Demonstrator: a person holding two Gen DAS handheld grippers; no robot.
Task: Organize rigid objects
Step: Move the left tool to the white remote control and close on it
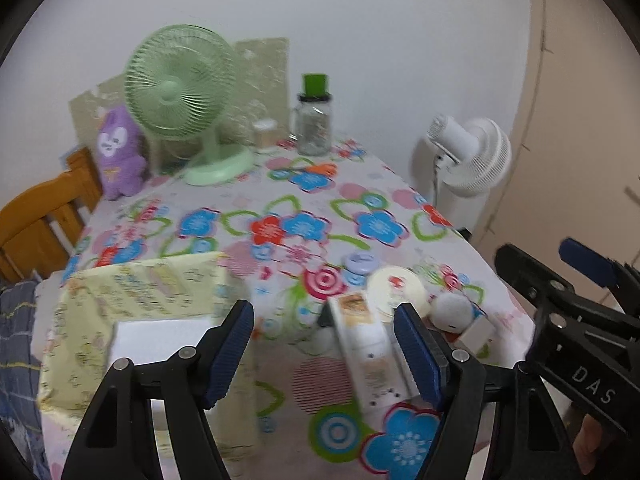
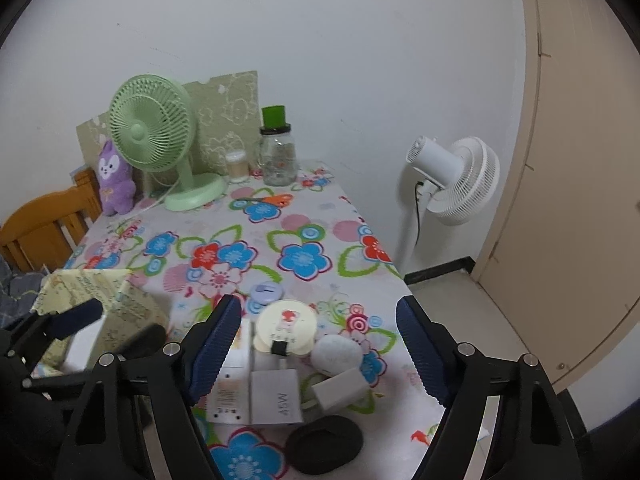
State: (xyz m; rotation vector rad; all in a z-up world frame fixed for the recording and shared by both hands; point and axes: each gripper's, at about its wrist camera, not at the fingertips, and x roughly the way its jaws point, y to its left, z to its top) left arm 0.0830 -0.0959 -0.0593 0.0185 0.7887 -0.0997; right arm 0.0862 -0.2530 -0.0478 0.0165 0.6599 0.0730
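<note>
Grey box (image 2: 275,398) reads "MGV"; right gripper (image 1: 552,276) is lettered "DAS".

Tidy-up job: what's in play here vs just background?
In play: white tube, cream round case, lilac disc, grey box, white adapter, white ball, black pad, yellow storage box.

Background: green fan, purple plush, glass jar, white floor fan.

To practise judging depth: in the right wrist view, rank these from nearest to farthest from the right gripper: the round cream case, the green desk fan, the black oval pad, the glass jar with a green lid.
From the right gripper:
1. Black oval pad, just below the fingers, near table edge.
2. Round cream case, mid-cluster, just ahead.
3. Green desk fan, far left.
4. Glass jar, far end by the wall; close to the fan's depth, so 3 and 4 are nearly tied.
</note>
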